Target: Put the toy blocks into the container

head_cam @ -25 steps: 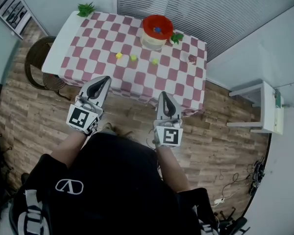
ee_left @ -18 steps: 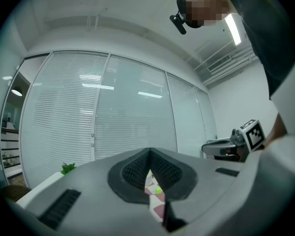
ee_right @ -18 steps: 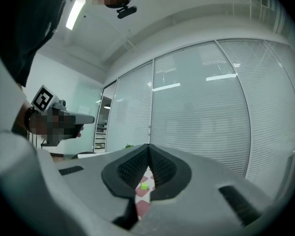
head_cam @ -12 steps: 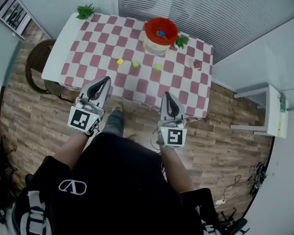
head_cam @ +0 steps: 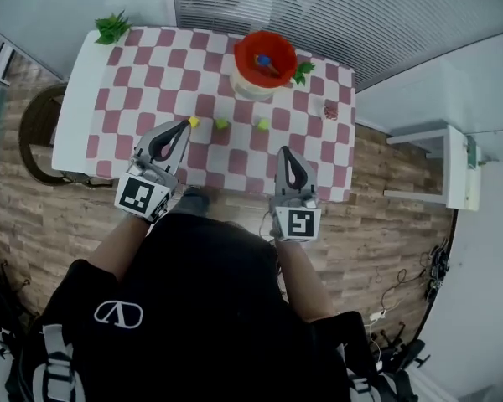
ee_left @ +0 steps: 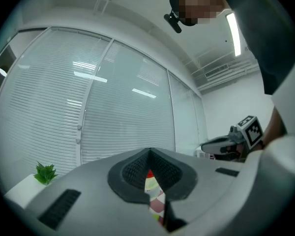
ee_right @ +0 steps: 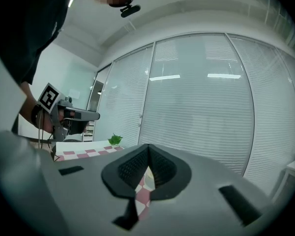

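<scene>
Three small blocks lie in a row on the checkered tablecloth (head_cam: 142,99): a yellow block (head_cam: 194,121), a green block (head_cam: 221,124) and a second green block (head_cam: 262,125). Behind them stands the red container (head_cam: 266,57) on a cream base, with a blue block (head_cam: 264,59) inside. My left gripper (head_cam: 184,126) is shut and empty, its tip just beside the yellow block. My right gripper (head_cam: 284,152) is shut and empty, over the table's near part, short of the right green block. In the left gripper view the left gripper (ee_left: 150,154) has its jaws together, as has the right gripper (ee_right: 147,149) in its own view.
A small reddish thing (head_cam: 330,109) lies near the table's right edge. A green plant (head_cam: 111,28) sits at the far left corner, and green leaves (head_cam: 302,69) beside the container. A chair (head_cam: 33,132) stands left of the table, a white side table (head_cam: 440,170) to the right.
Both grippers have moved forward from over the floor to over the table's near part. The left tip now reaches the yellow block. Both stay shut.
</scene>
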The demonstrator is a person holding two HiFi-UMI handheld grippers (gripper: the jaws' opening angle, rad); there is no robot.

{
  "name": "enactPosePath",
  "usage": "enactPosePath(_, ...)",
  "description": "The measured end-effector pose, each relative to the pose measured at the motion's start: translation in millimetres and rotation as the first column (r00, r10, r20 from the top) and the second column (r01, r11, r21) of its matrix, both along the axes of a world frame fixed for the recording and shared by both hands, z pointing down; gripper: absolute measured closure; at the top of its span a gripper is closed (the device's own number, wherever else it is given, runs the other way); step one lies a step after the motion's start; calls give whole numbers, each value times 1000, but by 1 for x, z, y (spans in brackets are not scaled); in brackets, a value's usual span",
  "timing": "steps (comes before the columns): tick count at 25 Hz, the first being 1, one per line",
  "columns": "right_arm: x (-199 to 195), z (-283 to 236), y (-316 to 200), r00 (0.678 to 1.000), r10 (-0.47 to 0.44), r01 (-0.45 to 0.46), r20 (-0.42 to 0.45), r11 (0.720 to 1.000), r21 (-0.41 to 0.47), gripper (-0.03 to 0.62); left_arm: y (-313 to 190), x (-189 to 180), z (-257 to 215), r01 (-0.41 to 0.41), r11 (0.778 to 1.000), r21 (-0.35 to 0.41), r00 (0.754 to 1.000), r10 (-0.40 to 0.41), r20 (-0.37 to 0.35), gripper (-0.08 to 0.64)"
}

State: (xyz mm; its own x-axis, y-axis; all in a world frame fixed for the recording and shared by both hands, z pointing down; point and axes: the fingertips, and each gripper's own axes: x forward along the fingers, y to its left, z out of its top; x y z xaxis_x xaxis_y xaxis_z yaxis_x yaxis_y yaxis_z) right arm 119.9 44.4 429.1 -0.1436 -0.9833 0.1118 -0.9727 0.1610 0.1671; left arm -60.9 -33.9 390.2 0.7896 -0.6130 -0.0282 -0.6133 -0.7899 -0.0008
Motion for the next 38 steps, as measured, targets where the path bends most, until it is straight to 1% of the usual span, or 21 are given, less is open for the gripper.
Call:
enactPosePath(2,-2,2,-12,1000,10,-10,-19,1000,-4,588,-13,5,3,-30,1000,-6,1000,30,-9,555)
enactPosePath(4,-3,3,-23,999,20,-20,-26,1000,-5,588,-23,10,7,-61,998,-15,998,61,-2,555)
enactPosePath(6,-3,5,-31,999,20,-20,-28,1000,-10,588,-30,15,7,-70,997,-17,998,70,-8,555)
enactPosePath(8,-2,8,-36,999,8,-9,-34,1000,-22,588,-33,18,12,-72,997,-39,997,72,1,555)
enactPosePath(10,2,12,-42,1000,-3,2,-30,999,-37,587,-38,23,13,-70,997,-46,997,70,7,555)
enactPosePath(13,6,12,-46,999,-25,24,-21,999,-47,588,-39,31,8,-52,998,-28,999,52,-6,555)
enactPosePath(16,10,15,-48,998,-50,48,-24,997,-64,588,-34,35,17,-47,997,-67,999,49,24,555)
enactPosePath(20,16,24,-55,996,-65,59,-64,995,-82,579,-38,40,14,-26,998,-56,999,27,17,555)
enactPosePath(22,15,36,-63,995,-95,90,-34,989,-114,298,-39,42,10,-11,999,-50,1000,11,0,555)
enactPosePath(23,16,43,-68,994,-108,106,-12,987,-123,272,-39,42,11,-8,998,-54,1000,8,2,555)
enactPosePath(25,17,53,-74,992,-126,125,2,982,-143,285,-37,43,13,-5,998,-63,1000,6,11,555)
enactPosePath(29,21,70,-82,987,-156,147,-35,970,-194,295,-41,45,8,21,999,-48,1000,-21,2,555)
enactPosePath(32,25,98,-88,978,-196,169,-77,950,-264,295,-44,43,11,35,998,-47,999,-35,4,555)
enactPosePath(34,29,123,-90,962,-243,191,-123,924,-331,296,-44,43,12,42,998,-47,999,-42,4,555)
enactPosePath(36,36,150,-92,940,-299,211,-165,888,-408,298,-44,43,12,50,997,-50,999,-50,6,555)
enactPosePath(38,41,176,-92,920,-349,226,-178,844,-486,299,-43,42,13,59,997,-51,998,-58,8,555)
